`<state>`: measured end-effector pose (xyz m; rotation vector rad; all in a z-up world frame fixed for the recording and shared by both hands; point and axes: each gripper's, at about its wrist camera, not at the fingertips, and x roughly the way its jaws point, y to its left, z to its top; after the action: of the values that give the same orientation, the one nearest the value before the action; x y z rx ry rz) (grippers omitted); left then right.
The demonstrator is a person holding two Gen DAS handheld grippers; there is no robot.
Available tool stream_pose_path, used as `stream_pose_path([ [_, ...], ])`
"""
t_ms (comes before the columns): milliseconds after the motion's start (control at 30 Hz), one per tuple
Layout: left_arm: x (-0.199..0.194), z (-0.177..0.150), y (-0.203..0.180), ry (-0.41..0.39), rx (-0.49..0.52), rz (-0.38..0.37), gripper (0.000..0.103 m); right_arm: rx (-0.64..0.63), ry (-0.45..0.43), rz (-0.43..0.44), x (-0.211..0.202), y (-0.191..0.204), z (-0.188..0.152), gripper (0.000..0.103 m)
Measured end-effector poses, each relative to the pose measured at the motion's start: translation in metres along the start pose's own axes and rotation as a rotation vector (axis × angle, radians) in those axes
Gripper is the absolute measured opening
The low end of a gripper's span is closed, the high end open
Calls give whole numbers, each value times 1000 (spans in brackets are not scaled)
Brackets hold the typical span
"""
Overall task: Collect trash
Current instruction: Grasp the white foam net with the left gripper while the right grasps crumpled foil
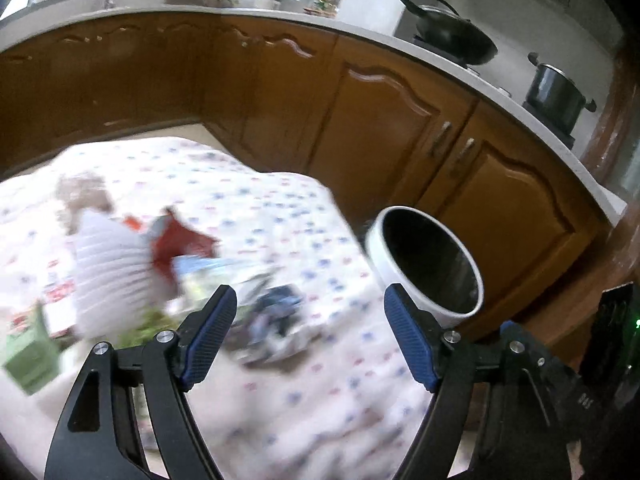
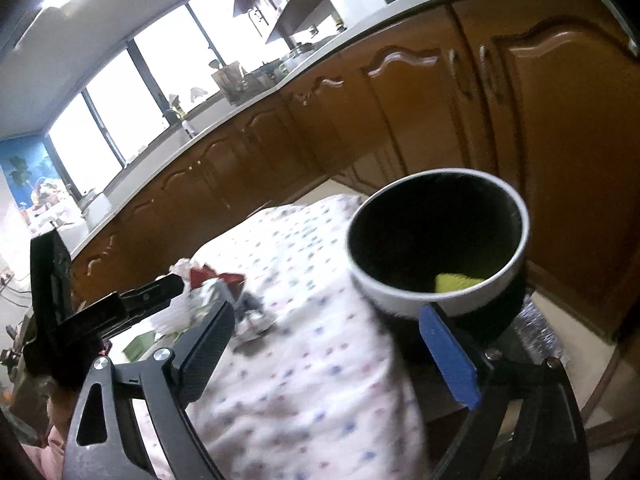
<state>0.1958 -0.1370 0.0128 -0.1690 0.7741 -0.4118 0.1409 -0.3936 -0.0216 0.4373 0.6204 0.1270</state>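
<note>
A white trash bin [image 1: 430, 264] with a black inside stands past the table's right edge; in the right wrist view the bin [image 2: 400, 300] holds a yellow-green scrap [image 2: 456, 282]. Trash lies on the flowered tablecloth [image 1: 304, 208]: a white pleated paper [image 1: 108, 272], a red wrapper [image 1: 180, 244], a dark blue crumpled wrapper [image 1: 272, 312] and green pieces [image 1: 28, 356]. My left gripper [image 1: 310, 336] is open and empty above the blue wrapper. My right gripper [image 2: 326, 350] is open and empty beside the bin. The left gripper's body shows in the right wrist view [image 2: 100, 312].
Brown kitchen cabinets [image 1: 384, 120] with a white countertop [image 1: 280, 16] run behind the table. A black wok [image 1: 456, 36] and a dark pot [image 1: 556, 92] sit on the stove. A crumpled clear bag [image 2: 536, 328] lies on the floor by the bin.
</note>
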Motion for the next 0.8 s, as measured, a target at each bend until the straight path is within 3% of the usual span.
stream_pose_path([
  [333,-48,-17,60,-56,-22,110,82,-33,41,66,20,44,-22,95],
  [800,-38,-8,99,1,-60,182,82,-93,123,100,72,83,-26,95],
])
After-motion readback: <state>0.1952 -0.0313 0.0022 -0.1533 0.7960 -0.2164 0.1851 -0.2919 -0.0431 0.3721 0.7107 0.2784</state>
